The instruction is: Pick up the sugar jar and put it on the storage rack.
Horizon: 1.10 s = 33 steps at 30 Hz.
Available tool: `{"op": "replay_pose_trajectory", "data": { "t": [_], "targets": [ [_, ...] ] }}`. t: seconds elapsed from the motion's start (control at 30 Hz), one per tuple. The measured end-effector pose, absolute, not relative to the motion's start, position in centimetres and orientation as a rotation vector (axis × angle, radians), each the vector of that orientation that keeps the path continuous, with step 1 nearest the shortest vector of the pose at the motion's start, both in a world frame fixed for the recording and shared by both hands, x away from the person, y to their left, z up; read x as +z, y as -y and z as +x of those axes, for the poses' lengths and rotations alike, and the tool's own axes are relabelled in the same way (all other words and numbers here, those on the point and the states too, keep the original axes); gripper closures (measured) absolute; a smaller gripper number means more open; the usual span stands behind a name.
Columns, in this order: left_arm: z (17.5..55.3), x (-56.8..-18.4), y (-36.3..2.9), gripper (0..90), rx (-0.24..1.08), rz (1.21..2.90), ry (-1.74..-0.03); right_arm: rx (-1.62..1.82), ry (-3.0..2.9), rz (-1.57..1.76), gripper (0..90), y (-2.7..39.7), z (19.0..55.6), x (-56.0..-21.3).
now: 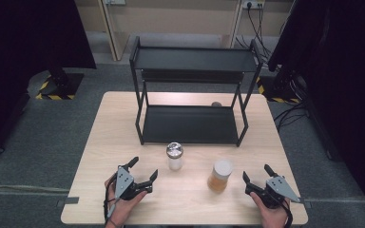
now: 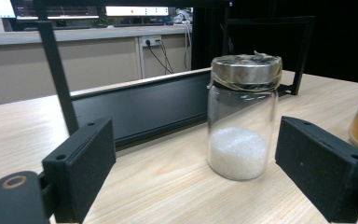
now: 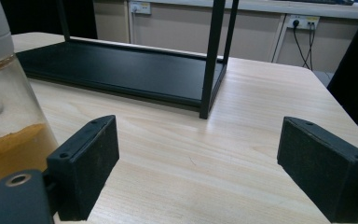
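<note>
From my station, the rack [image 1: 190, 95] stands at the table's [image 1: 104, 142] far middle; just before its lower shelf stands the jar of white grains [image 1: 174, 156], the jar of powder [image 1: 219, 175] nearer me and to its right, my left gripper [image 1: 143, 170] and right gripper [image 1: 255, 173] flanking both

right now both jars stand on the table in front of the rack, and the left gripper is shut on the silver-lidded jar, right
Not quite: the left gripper is open, its jaws apart from the silver-lidded jar, as the left gripper view shows. Both it and the orange jar do stand on the table before the rack.
</note>
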State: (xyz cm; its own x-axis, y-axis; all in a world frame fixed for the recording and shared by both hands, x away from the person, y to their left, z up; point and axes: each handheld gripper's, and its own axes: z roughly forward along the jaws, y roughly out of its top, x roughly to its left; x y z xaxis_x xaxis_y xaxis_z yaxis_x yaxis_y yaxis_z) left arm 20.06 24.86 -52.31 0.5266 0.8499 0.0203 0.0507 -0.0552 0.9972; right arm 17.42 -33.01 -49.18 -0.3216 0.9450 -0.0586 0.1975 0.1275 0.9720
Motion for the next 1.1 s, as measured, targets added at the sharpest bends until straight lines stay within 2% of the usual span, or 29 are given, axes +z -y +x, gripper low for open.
{"op": "replay_pose_trajectory", "data": {
  "t": [0.5,1.1],
  "targets": [
    [22.0,-51.2,-22.4,10.9,0.711,1.517,-0.707,1.258,-1.656,1.137,12.2,33.1,17.5,-49.1],
    [26.3,-50.0,-19.8,17.1,0.680,1.566,-0.710,1.250,-1.665,1.128,12.1,33.0,17.6,-49.0]
  ]
}}
